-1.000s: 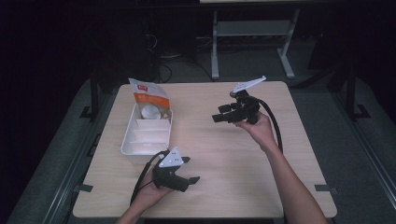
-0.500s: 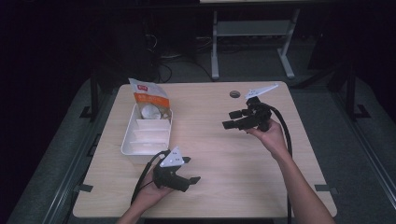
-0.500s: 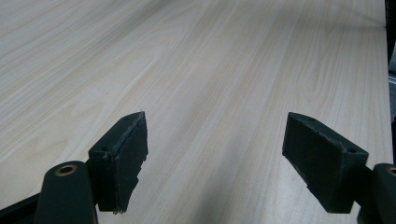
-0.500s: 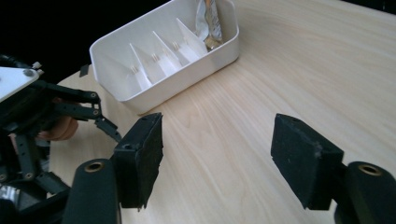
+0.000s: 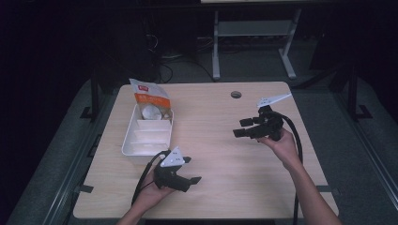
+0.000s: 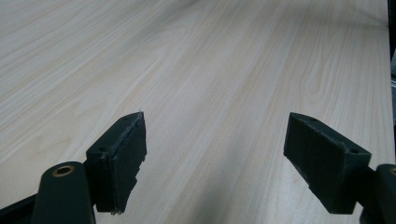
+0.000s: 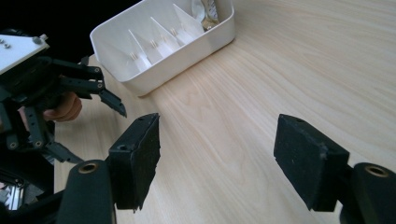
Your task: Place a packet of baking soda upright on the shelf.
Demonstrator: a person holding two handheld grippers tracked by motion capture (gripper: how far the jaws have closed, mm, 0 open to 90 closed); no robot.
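1. High view: the left gripper [image 5: 187,170] is being held low over the counter [image 5: 220,140], jaws spread wide with nothing between them. The right gripper [image 5: 241,128] is being held above the counter's right half, jaws likewise parted and empty, pointing toward the left. The white divided tray [image 5: 133,149] is lying just beyond the left jaws and well apart from the right jaws. A snack pouch [image 5: 151,97] is propped in the tray's far compartment, with a pale rounded item [image 5: 151,111], too small to be identified, lying against it. The pouch is being judged as light, soft and crinkly, probably slippery film; its top seam or a side edge is being judged the best place to be pinched, gently, since the contents may crush. An orange band and a red mark are being seen on the pouch, but no writing can be read.

2. Left gripper view: the jaws are being held wide apart, gripping nothing; only bare wood grain of the counter [image 6: 210,70] is lying between and ahead of them.

3. Right gripper view: the jaws are being held wide open and empty. The tray [image 7: 184,49] is lying ahead of the left jaw, its thin dividers looking stiff plastic, its rim offering a firm hold. The left gripper [image 7: 95,121] is being seen beside that jaw.
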